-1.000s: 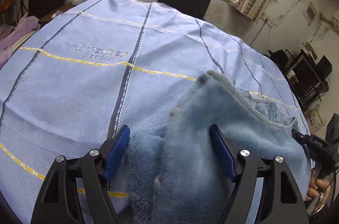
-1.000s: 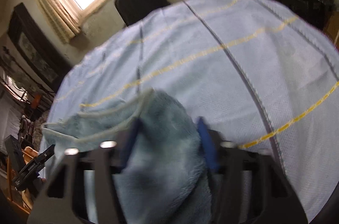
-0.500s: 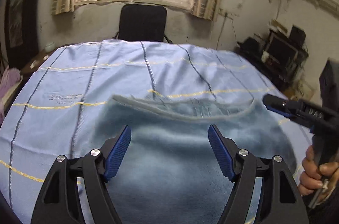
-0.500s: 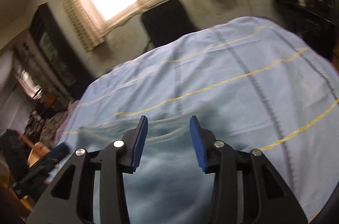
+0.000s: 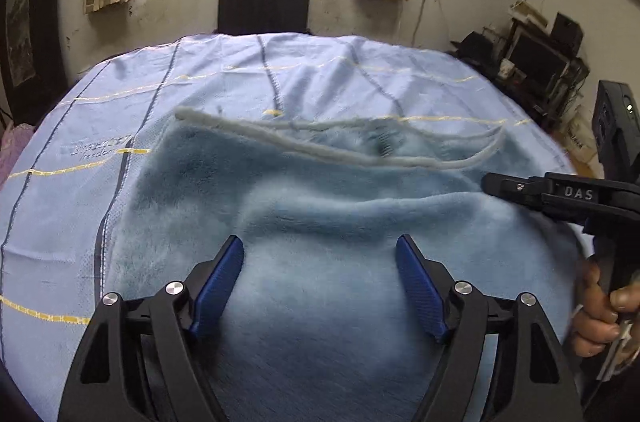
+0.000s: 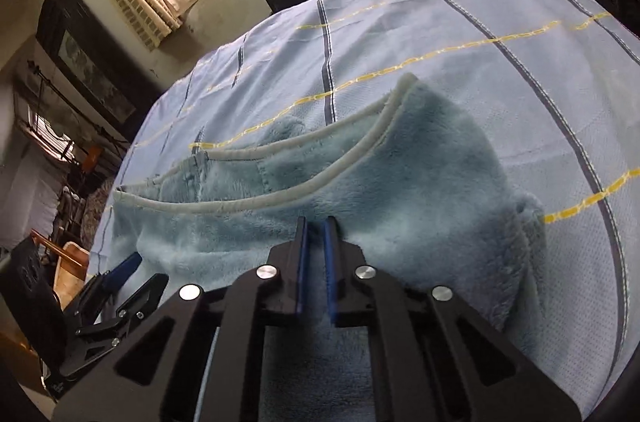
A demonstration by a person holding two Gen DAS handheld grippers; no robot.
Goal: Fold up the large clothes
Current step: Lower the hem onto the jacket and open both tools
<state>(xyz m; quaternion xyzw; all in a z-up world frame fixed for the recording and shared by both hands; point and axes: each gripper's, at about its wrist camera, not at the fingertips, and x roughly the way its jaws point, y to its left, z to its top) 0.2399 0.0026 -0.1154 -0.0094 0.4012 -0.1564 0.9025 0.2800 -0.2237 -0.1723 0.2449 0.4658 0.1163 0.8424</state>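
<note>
Fleecy blue garment (image 6: 420, 174), near edge hidden beneath both grippers' fingers (image 5: 218, 280).

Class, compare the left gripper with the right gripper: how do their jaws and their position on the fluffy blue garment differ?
The left gripper has its jaws spread wide, with bare fleece between them; the right gripper has its jaws nearly shut, a slim gap remaining. The left gripper sits mid-garment; the right works nearer the garment's side. Both have blue pads on black frames above the fluffy blue garment.
</note>
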